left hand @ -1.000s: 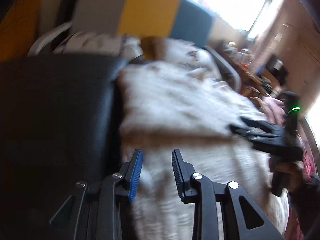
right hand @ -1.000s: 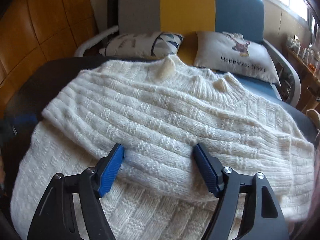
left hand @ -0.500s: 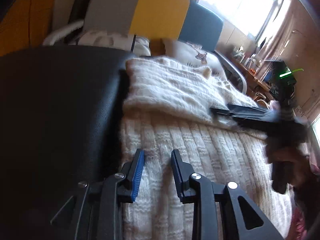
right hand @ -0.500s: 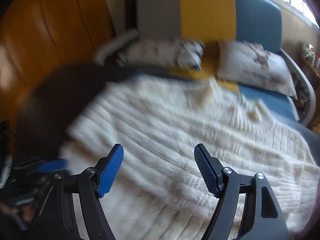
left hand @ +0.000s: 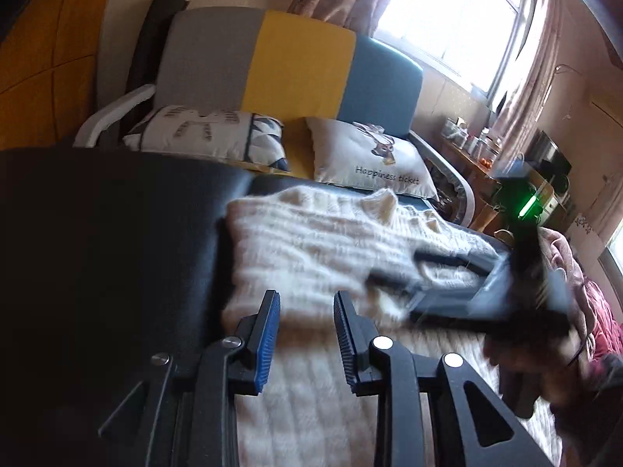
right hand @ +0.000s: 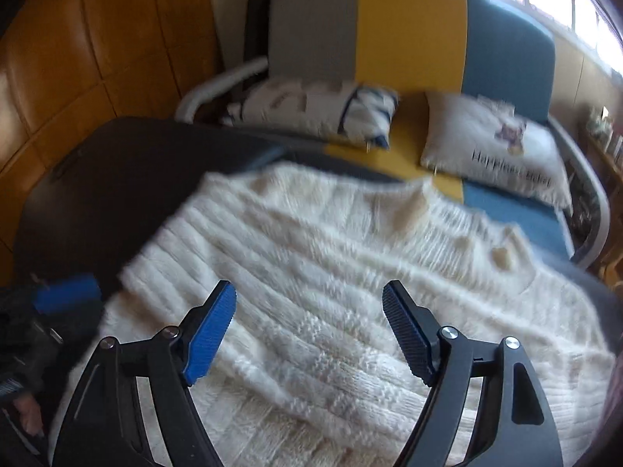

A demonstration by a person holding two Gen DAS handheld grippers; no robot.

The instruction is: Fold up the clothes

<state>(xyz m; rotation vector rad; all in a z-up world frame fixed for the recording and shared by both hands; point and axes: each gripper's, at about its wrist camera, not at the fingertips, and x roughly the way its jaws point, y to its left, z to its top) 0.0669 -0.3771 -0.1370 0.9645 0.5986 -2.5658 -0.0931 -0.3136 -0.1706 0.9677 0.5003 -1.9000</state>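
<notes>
A cream knitted sweater (left hand: 311, 241) (right hand: 331, 272) lies spread on a black table (left hand: 109, 233) (right hand: 117, 163), with a folded layer lying across its far half. My left gripper (left hand: 307, 299) hovers over the sweater's left edge, its jaws partly apart with nothing between them. My right gripper (right hand: 309, 295) hangs over the middle of the sweater, jaws wide and empty. In the left wrist view the right gripper (left hand: 428, 276) shows blurred, low over the knit at the right. A blue pad (right hand: 66, 292) of the left gripper shows at the lower left of the right wrist view.
Behind the table stands a sofa (left hand: 296, 62) with a grey, yellow and blue back and two pillows (left hand: 370, 159) (right hand: 311, 109). Wooden panelling (right hand: 78, 58) lines the left wall. A cluttered shelf (left hand: 471, 144) and a bright window sit at the right. A person's hand (left hand: 525, 369) grips the right tool.
The right gripper has slid left across the sweater, bringing the left gripper into its lower-left corner. The left gripper has lifted and tilted up, showing more of the sofa.
</notes>
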